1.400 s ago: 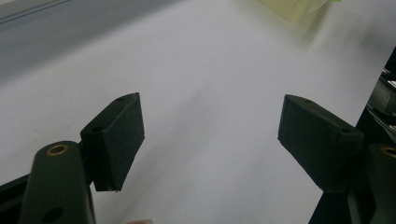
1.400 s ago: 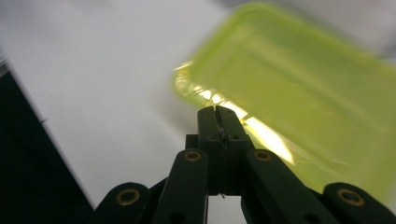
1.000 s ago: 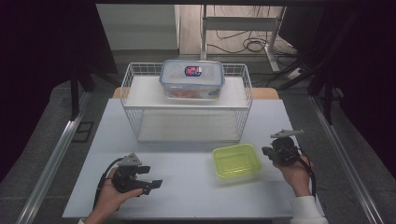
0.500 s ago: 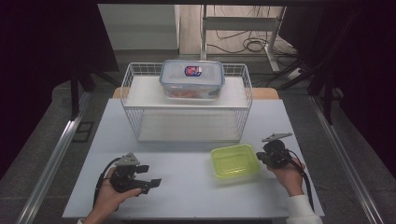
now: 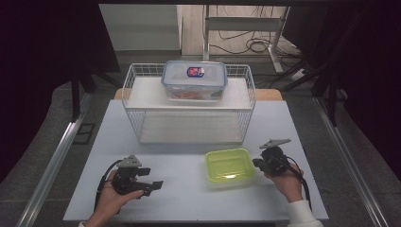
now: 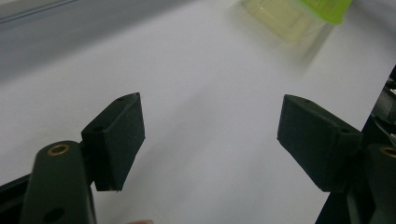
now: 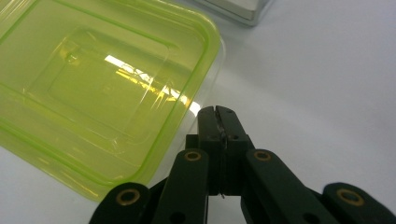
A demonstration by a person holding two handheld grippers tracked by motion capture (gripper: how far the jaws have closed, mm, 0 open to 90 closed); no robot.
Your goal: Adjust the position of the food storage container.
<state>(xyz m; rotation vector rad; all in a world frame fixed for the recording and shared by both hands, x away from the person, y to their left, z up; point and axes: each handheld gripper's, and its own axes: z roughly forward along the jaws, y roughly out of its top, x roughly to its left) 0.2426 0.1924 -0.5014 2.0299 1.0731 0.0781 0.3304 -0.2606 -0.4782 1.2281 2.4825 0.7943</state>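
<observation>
A yellow-green plastic container (image 5: pixel 228 165) (image 7: pixel 98 88) lies on the white table (image 5: pixel 189 198) at the right of centre. My right gripper (image 5: pixel 256 163) (image 7: pixel 217 110) is shut with nothing between its jaws, its tip right beside the container's right rim. My left gripper (image 5: pixel 156 184) (image 6: pixel 210 140) rests low at the front left, its jaws wide open over bare table and pointing toward the container (image 6: pixel 299 14), which lies well ahead of it.
A white wire basket (image 5: pixel 189 109) stands at the back of the table. On the shelf inside it sits a clear lidded box (image 5: pixel 194 79) with a red-and-blue label. Dark drapes and cables surround the table.
My right gripper has come down and leftward, from apart to close against the green container's right rim. The left gripper has stayed put.
</observation>
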